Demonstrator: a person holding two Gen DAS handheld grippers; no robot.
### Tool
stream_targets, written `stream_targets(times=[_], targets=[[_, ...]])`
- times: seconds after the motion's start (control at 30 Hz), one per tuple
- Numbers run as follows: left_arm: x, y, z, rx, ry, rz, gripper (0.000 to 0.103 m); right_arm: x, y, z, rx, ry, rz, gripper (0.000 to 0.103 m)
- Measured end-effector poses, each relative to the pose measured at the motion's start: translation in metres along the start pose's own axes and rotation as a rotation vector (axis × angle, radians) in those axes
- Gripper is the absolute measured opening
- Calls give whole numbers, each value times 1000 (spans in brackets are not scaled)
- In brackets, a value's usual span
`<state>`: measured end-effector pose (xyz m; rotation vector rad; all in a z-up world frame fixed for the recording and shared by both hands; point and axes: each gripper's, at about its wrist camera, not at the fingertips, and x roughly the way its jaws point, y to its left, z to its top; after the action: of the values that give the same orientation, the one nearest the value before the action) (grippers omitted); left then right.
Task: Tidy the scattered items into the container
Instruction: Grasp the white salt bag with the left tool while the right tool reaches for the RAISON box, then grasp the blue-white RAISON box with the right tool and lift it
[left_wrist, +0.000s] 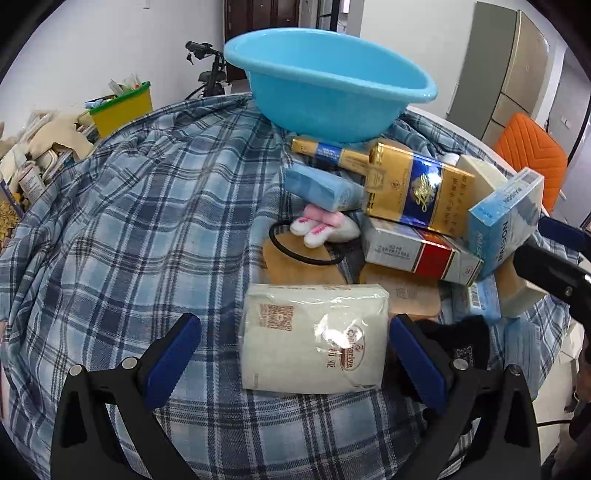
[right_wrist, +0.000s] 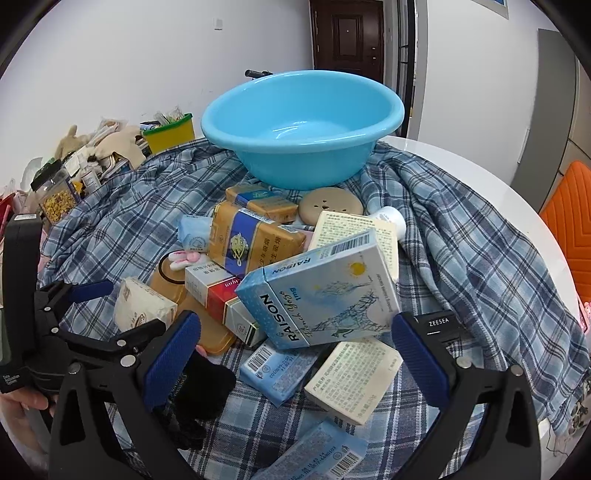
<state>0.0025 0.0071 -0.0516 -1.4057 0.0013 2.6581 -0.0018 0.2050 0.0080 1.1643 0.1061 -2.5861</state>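
Light-blue basin (right_wrist: 301, 147), blue-plaid cloth (left_wrist: 147, 221)

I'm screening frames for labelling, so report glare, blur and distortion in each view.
Left wrist view: strong fisheye bending, dark corners, glare on the tissue pack wrapper, sharp focus. Right wrist view: same bending, soft sheen inside the blue basin, RAISON box print crisp.

A home: entry door (right_wrist: 347, 35), fridge (left_wrist: 506, 66), bicycle (left_wrist: 210, 70).

Left gripper (left_wrist: 291, 354) jaws spread around white tissue pack (left_wrist: 314, 338), plaid cloth (left_wrist: 147, 221) beneath, heaped boxes near, empty blue basin (left_wrist: 325, 92) behind.
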Motion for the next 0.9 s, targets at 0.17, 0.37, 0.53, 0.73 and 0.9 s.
stream_targets(times=[0.17, 0.37, 0.53, 0.73, 0.9], targets=[[11, -12, -3, 41, 39, -42, 95, 2, 0, -1, -2, 11, 4, 103], [10, -8, -2, 25, 16, -32, 74, 0, -4, -2, -1, 5, -13, 103], [-5, -5, 1, 22, -47, 5, 73, 2, 1, -1, -41, -15, -29, 103], [-10, -4, 1, 11, -44, -3, 73, 14, 19, 2, -173, -27, -145, 103], [-9, -4, -3, 12, -42, 0, 73, 12, 20, 3, -208, -79, -235, 103]])
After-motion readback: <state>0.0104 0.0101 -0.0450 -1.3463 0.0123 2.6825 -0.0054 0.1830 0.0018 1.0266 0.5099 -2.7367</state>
